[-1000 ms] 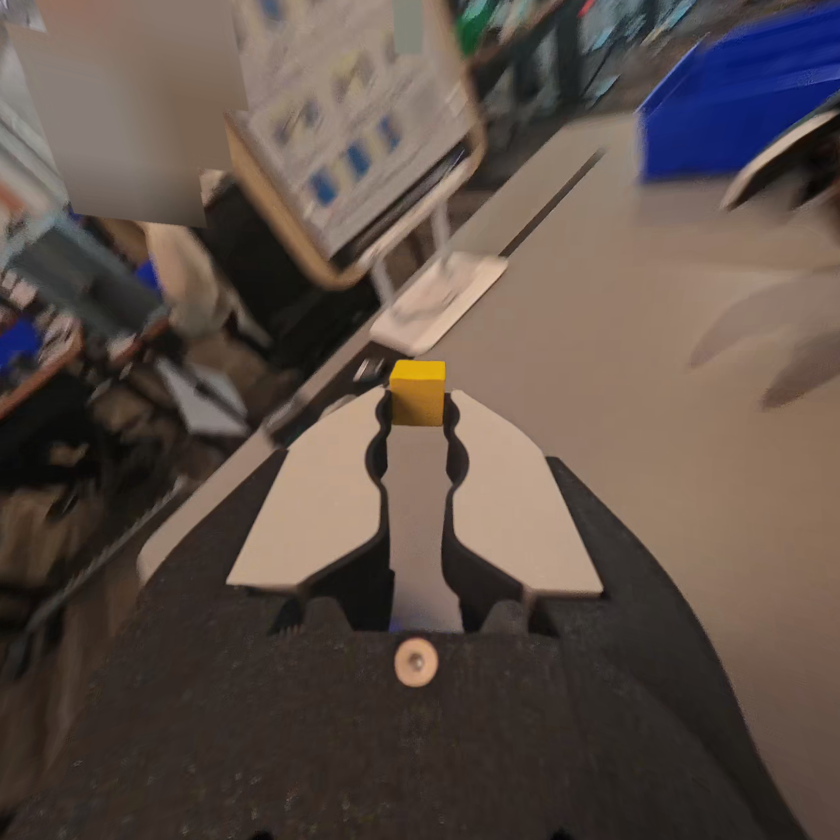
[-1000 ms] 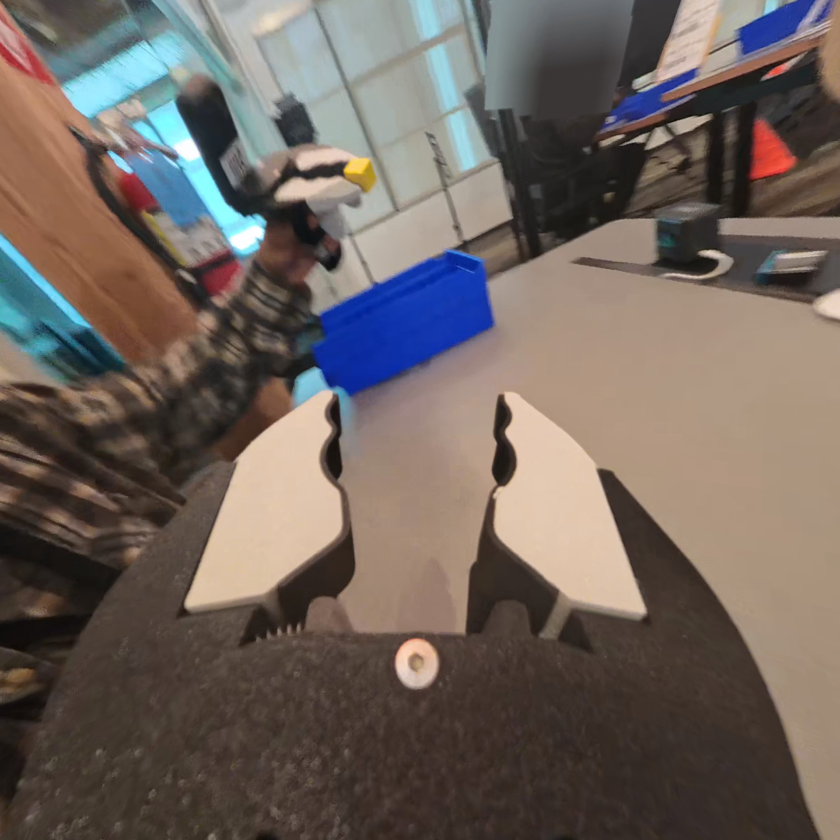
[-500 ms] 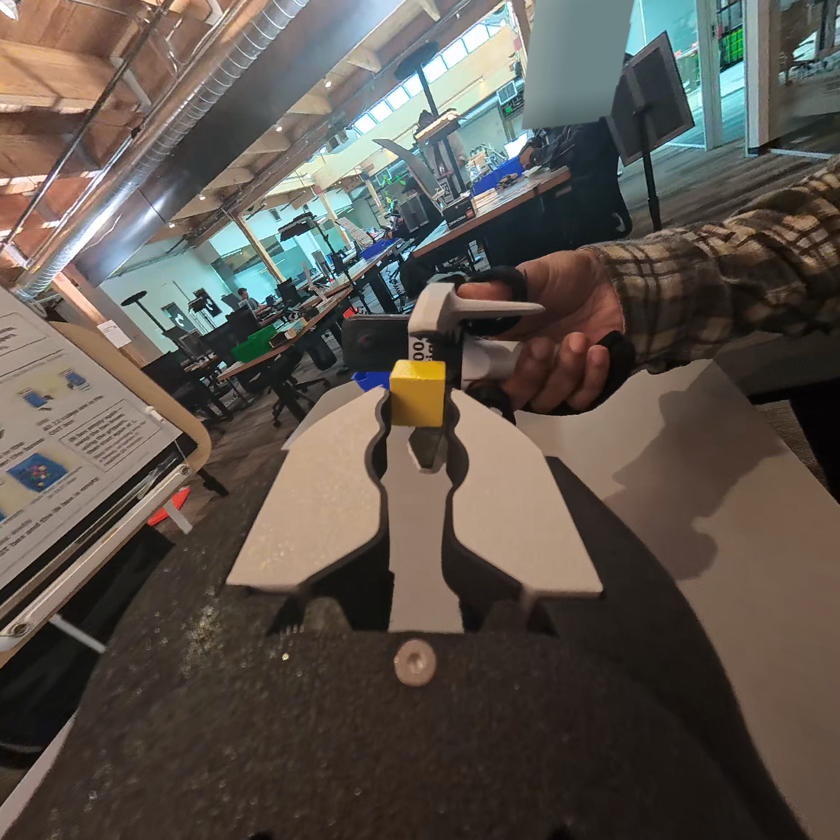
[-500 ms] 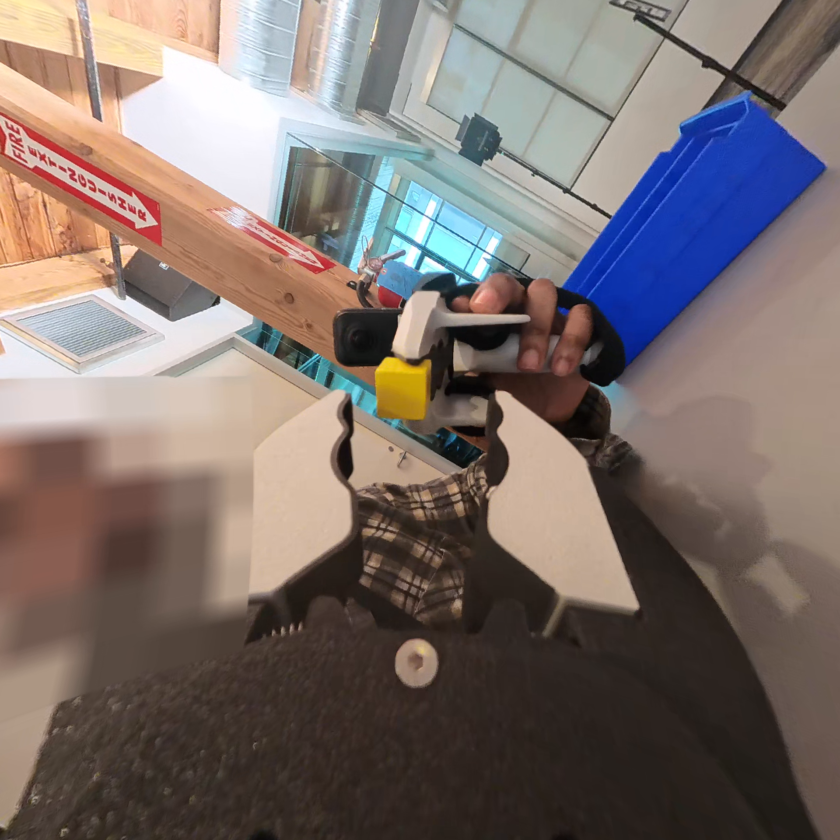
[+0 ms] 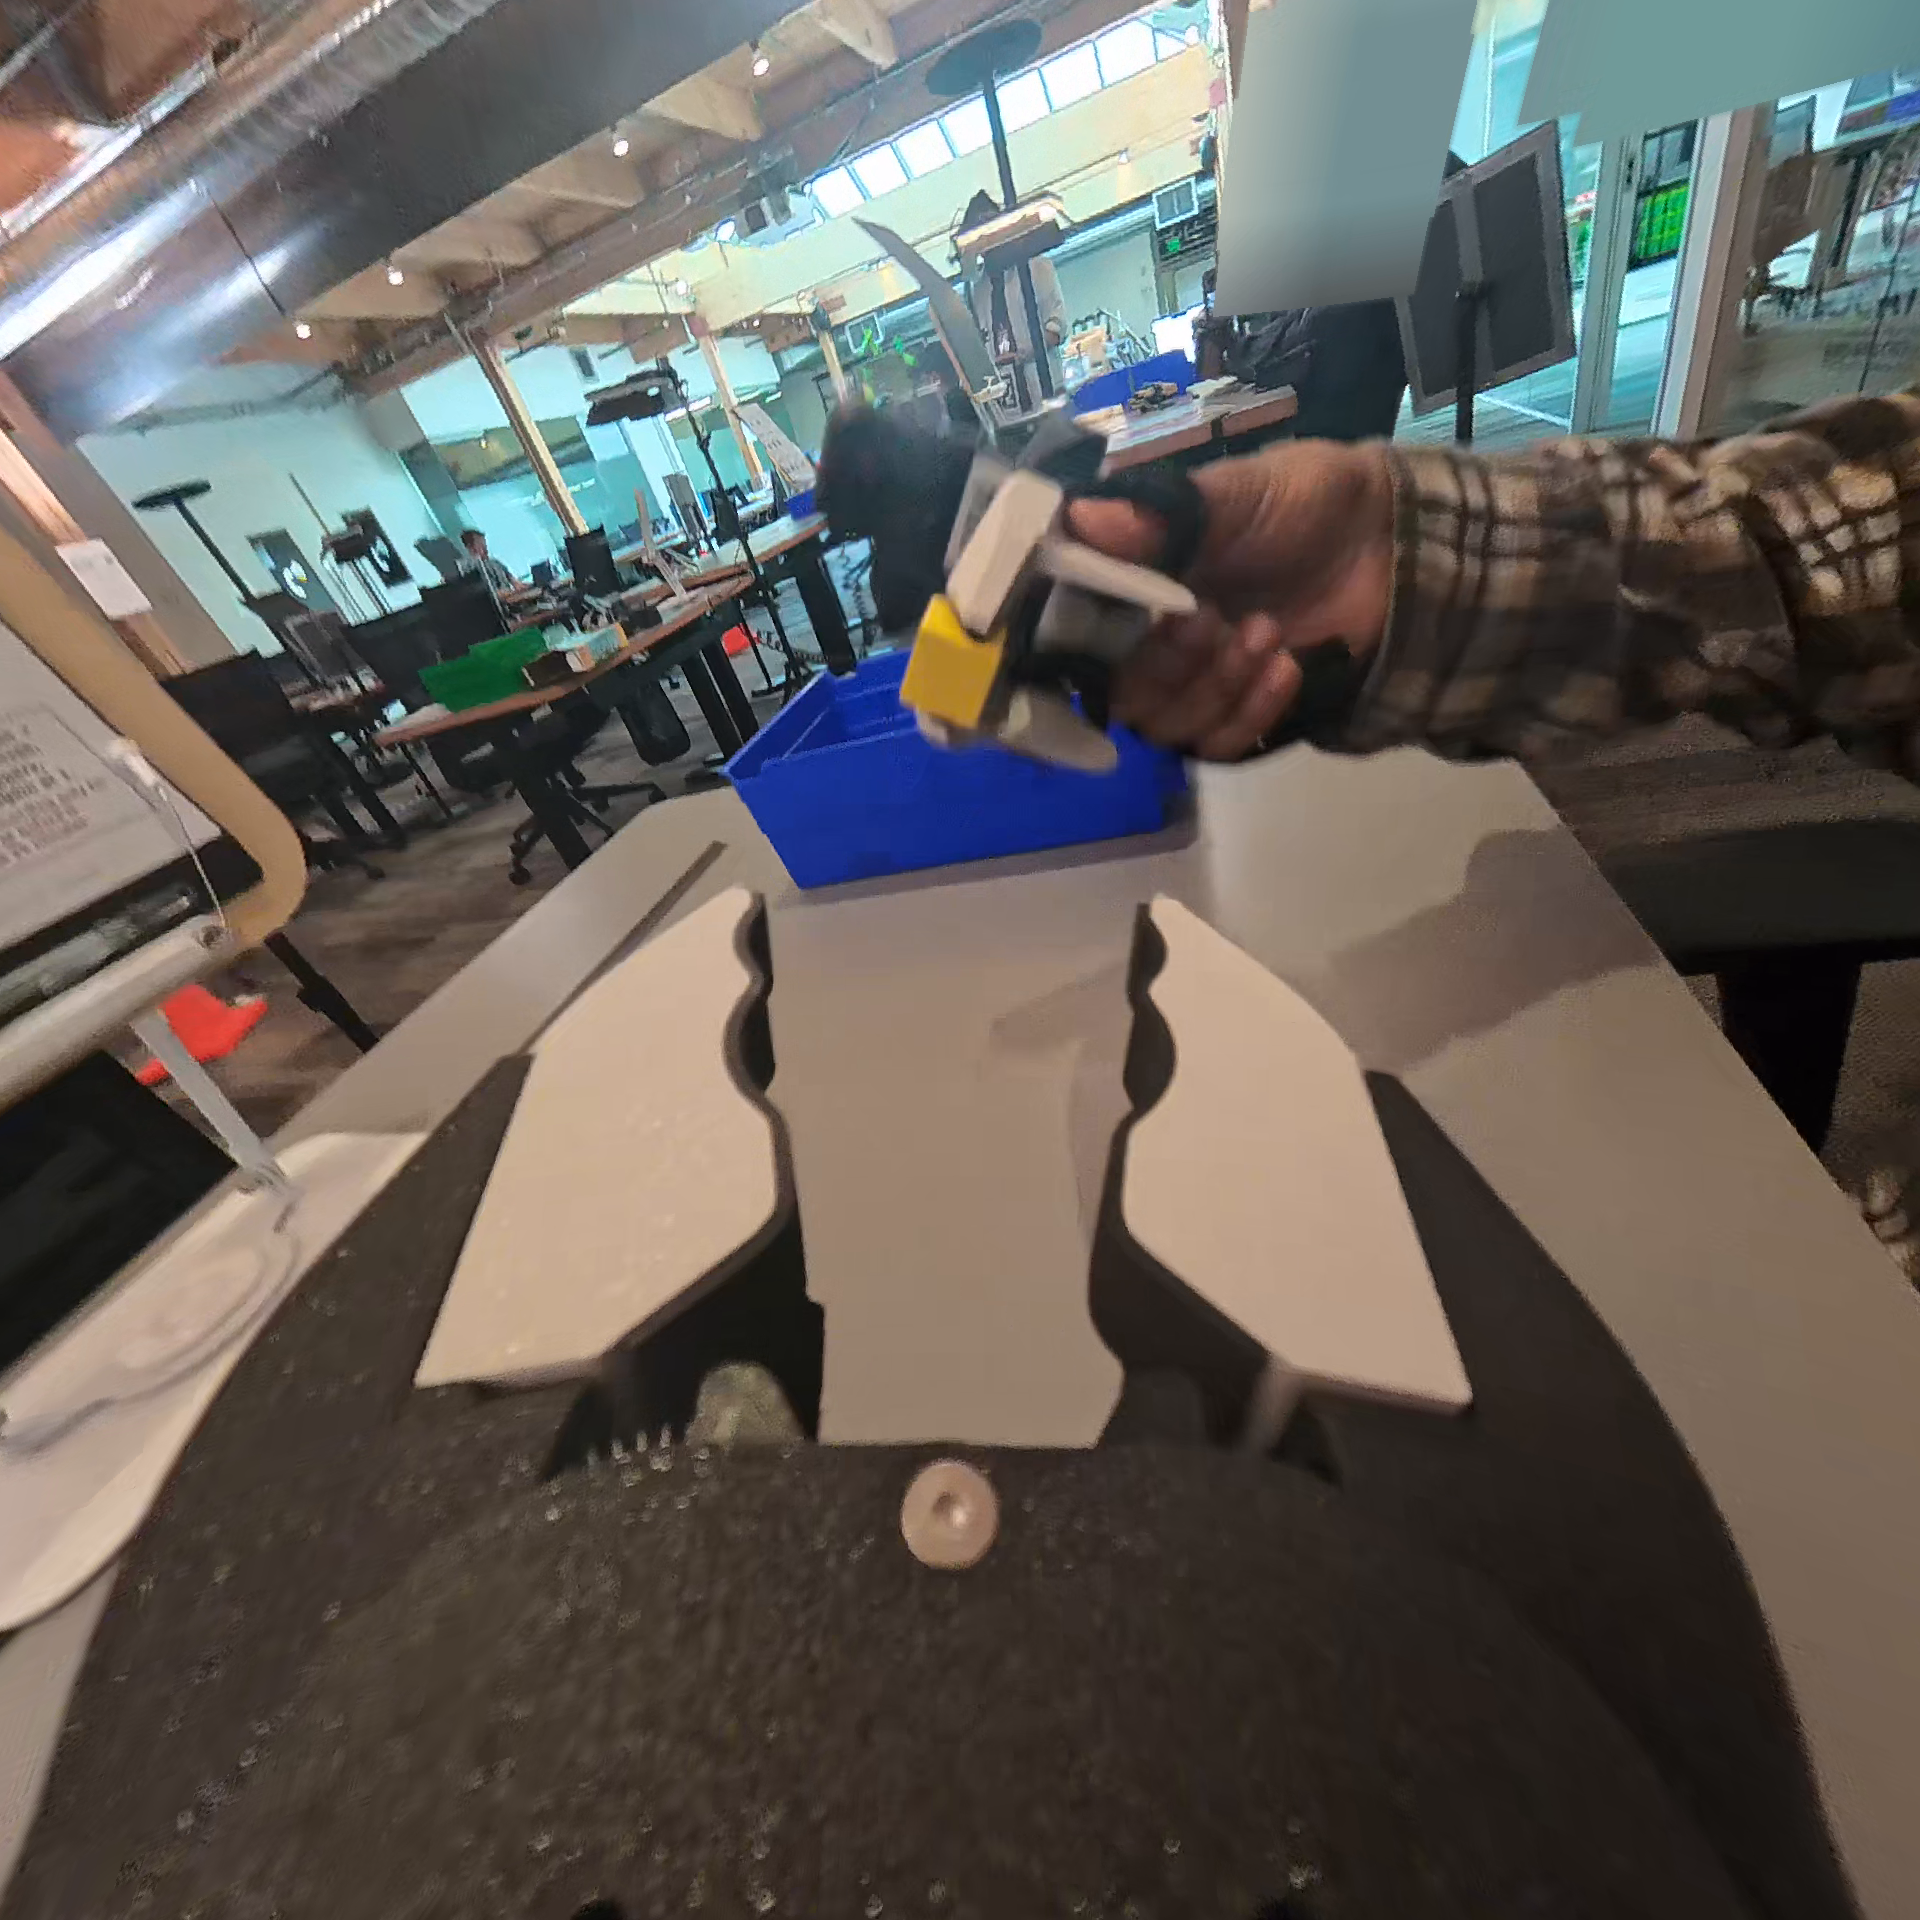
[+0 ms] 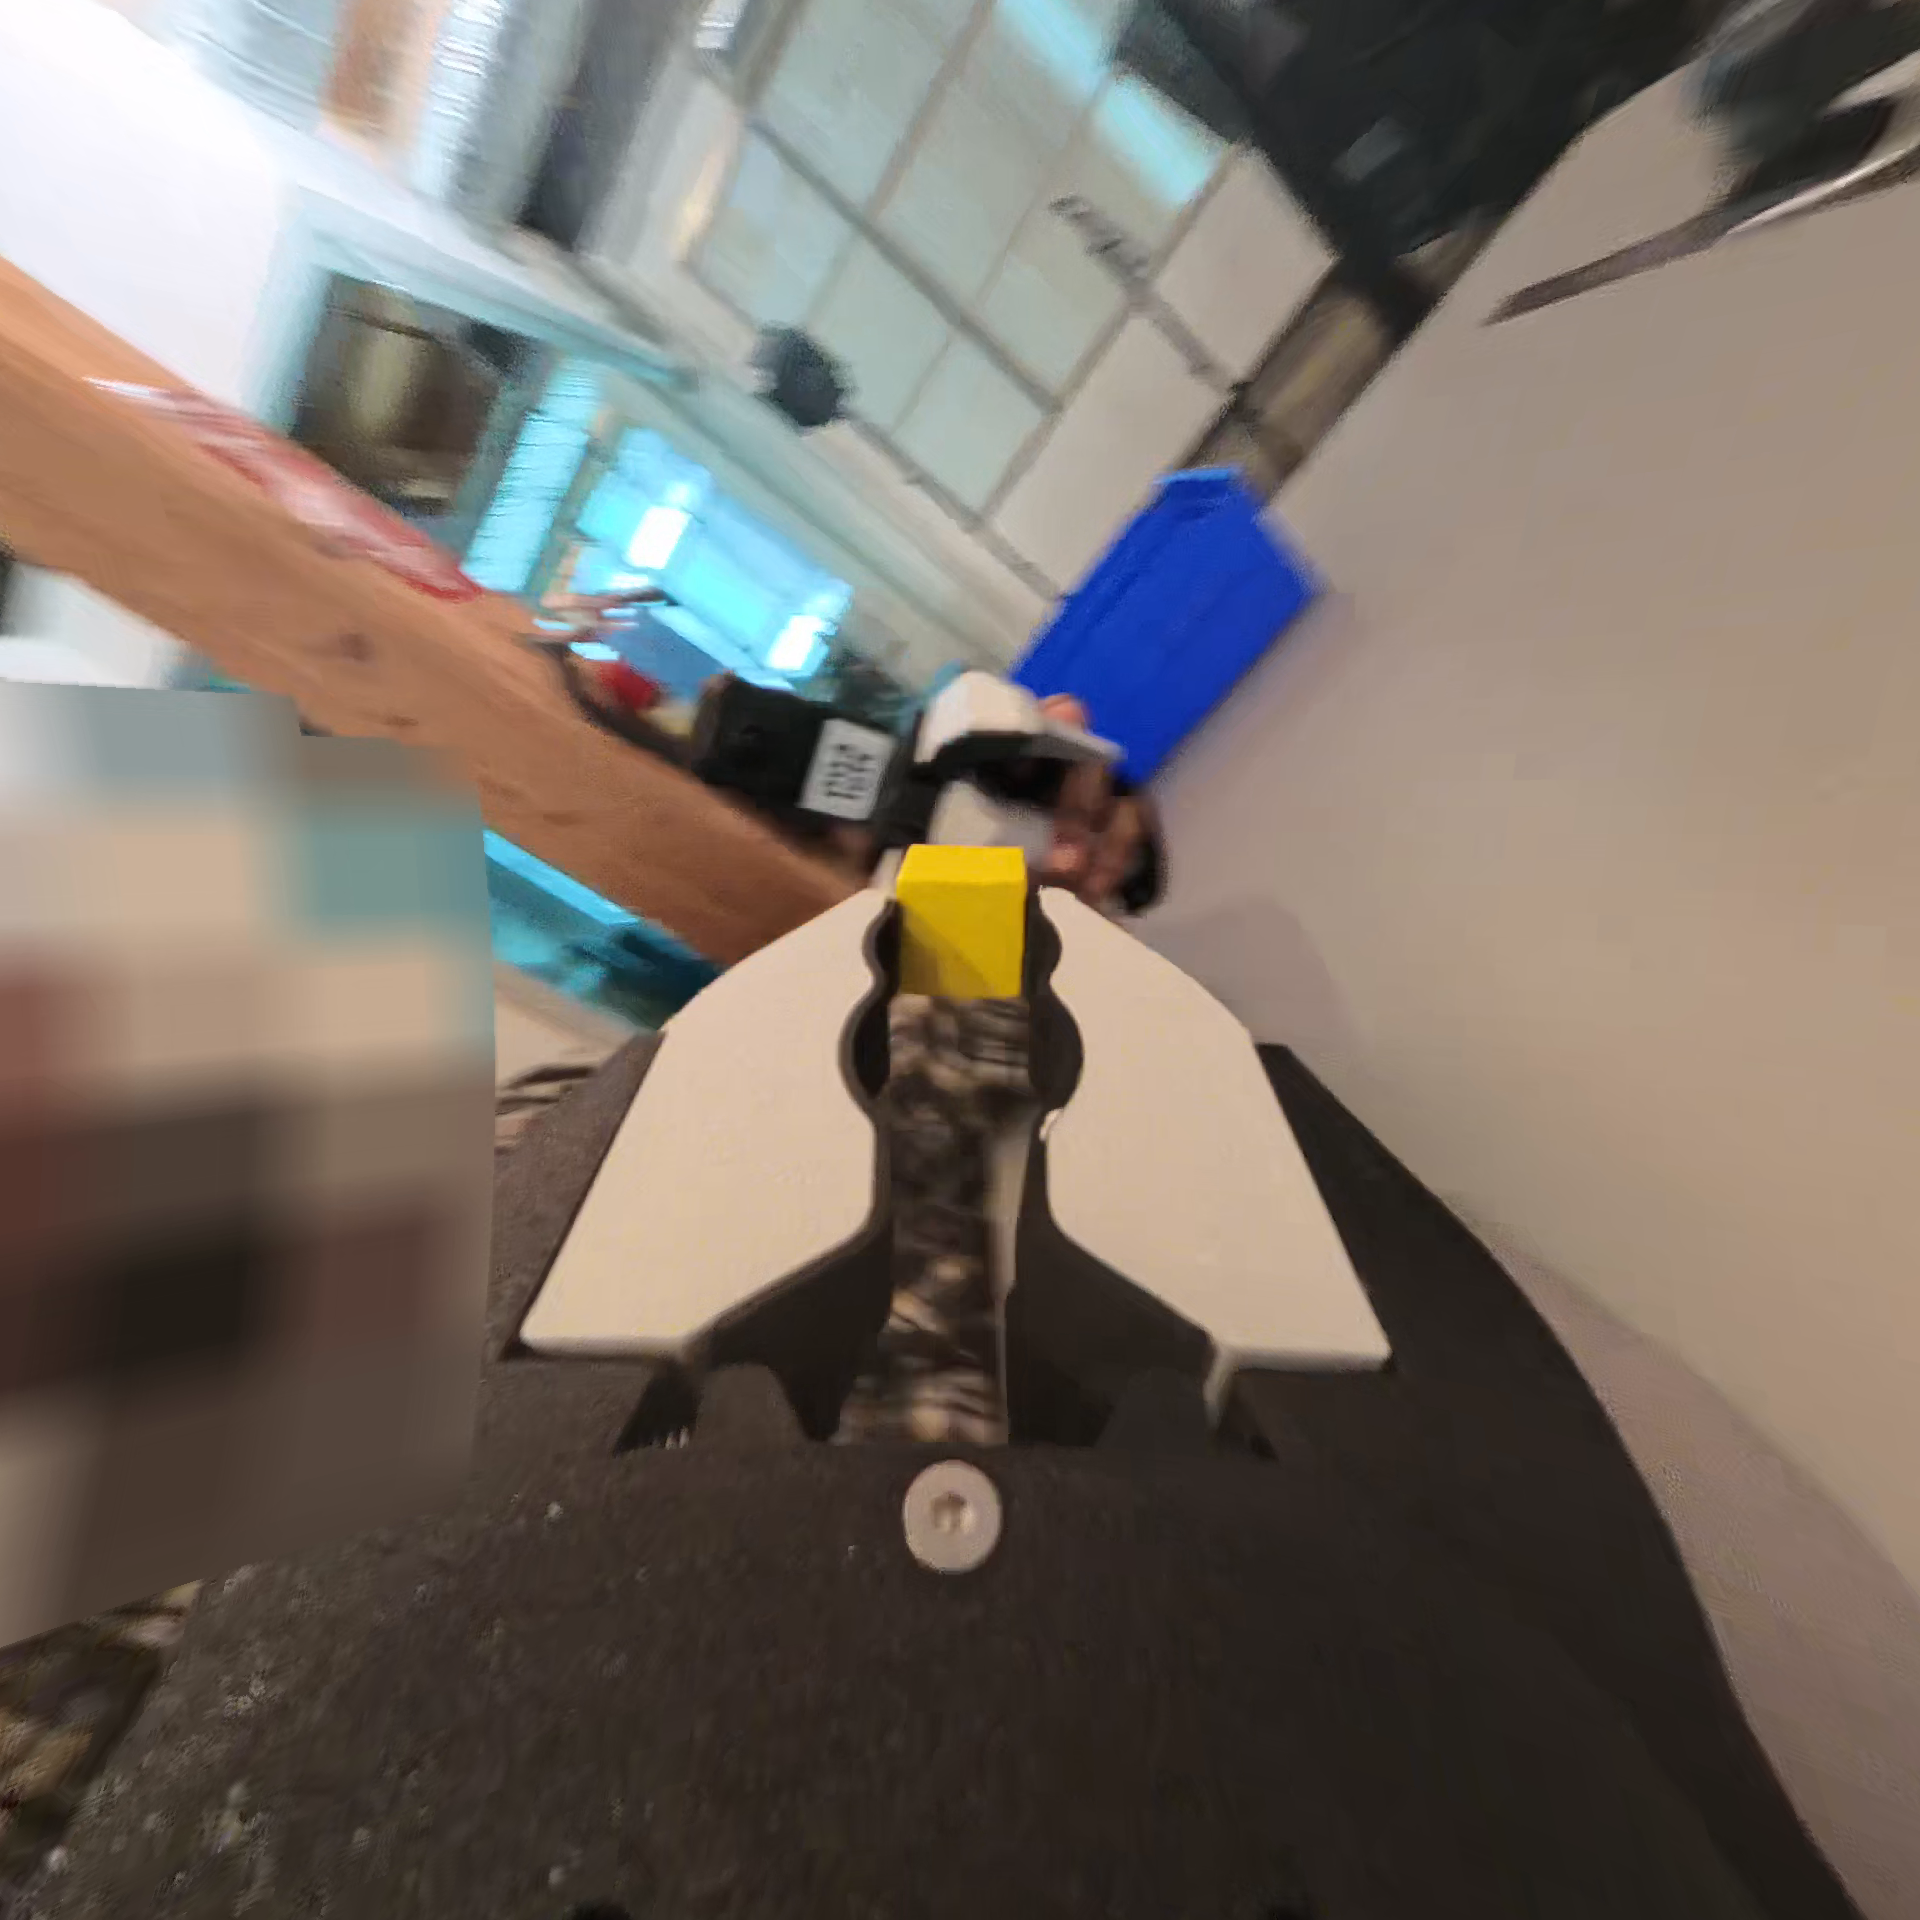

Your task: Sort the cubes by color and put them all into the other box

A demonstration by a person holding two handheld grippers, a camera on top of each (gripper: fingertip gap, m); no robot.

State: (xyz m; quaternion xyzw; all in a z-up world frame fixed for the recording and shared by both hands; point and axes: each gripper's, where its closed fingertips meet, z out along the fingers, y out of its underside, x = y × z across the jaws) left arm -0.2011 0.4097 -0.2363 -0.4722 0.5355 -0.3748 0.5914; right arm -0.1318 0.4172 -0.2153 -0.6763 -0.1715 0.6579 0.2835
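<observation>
Grey table [image 5: 1455, 935], blue box [image 5: 935, 800], contents hidden.

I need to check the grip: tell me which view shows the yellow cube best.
The right wrist view: the yellow cube sits sharp and close between the right gripper fingertips. The left wrist view shows it farther off and blurred, above the blue box.

Motion blur smears the right wrist view: windows at 12 o'clock, the blue bin [image 6: 1164, 613] at 1 o'clock. In the left wrist view, the bin's interior [image 5: 883, 717] is partly hidden behind the yellow cube [image 5: 951, 673].
</observation>
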